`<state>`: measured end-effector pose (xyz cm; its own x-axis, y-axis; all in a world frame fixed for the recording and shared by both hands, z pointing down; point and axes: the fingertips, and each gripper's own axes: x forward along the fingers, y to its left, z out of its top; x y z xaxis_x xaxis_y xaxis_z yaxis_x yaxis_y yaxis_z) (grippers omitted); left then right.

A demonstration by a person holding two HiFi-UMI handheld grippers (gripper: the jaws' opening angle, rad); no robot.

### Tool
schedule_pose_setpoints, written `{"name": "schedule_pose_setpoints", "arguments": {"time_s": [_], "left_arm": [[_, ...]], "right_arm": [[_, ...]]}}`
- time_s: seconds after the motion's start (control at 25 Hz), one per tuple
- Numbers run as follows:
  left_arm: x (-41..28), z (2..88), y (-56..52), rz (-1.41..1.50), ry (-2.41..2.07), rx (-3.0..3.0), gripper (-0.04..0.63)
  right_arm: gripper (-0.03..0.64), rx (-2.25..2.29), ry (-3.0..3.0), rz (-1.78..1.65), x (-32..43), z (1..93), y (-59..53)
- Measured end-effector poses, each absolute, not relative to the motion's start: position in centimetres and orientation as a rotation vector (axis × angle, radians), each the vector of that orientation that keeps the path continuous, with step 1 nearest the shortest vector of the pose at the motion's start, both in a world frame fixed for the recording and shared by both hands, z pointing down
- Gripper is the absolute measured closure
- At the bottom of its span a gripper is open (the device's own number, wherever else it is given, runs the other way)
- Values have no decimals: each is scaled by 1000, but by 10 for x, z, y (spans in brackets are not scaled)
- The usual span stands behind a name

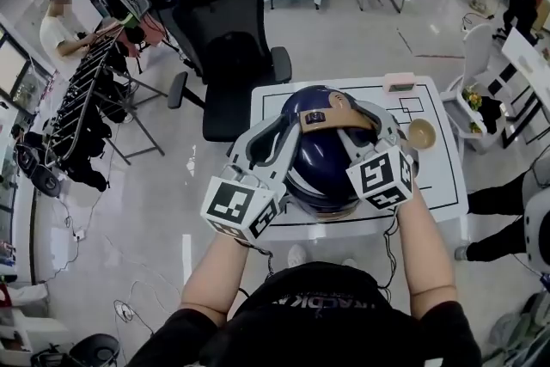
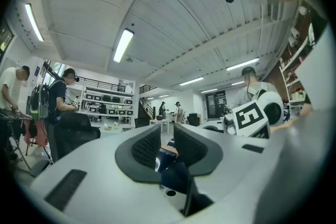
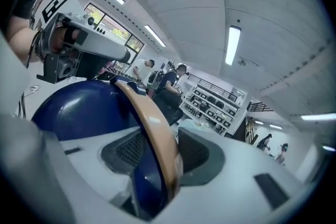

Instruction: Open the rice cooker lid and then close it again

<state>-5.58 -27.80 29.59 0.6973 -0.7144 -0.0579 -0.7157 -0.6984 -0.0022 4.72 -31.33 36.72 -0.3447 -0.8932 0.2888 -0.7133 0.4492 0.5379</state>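
A dark blue rice cooker (image 1: 320, 163) with a tan handle (image 1: 348, 110) over its dome stands on the white table (image 1: 440, 180). My left gripper (image 1: 284, 131) is at the cooker's upper left side. In the left gripper view its jaws (image 2: 167, 145) are slightly apart, open, with a bit of blue and tan cooker (image 2: 169, 161) low in the gap. My right gripper (image 1: 357, 123) reaches the top from the right. In the right gripper view it (image 3: 160, 152) is shut on the tan handle (image 3: 151, 122), the blue dome (image 3: 84, 107) to the left.
A wooden bowl (image 1: 421, 133) and a pink box (image 1: 400, 82) sit on the table behind the cooker. A black office chair (image 1: 228, 47) stands at the table's far left. People work at a rack of equipment (image 1: 86, 90) along the left.
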Motion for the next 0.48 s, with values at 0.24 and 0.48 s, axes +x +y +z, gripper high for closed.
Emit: {"name": "schedule_pose_setpoints", "arguments": {"time_s": [0.24,0.48], "left_arm": [[-59,295,-269,81,1280,-2844,495],[-51,296,-258,93,1314,-2840,492]], "right_arm": [[431,1425,-2273,-351,70,354,-315],[434,1512,-2390,-247,99,342,-313]]}}
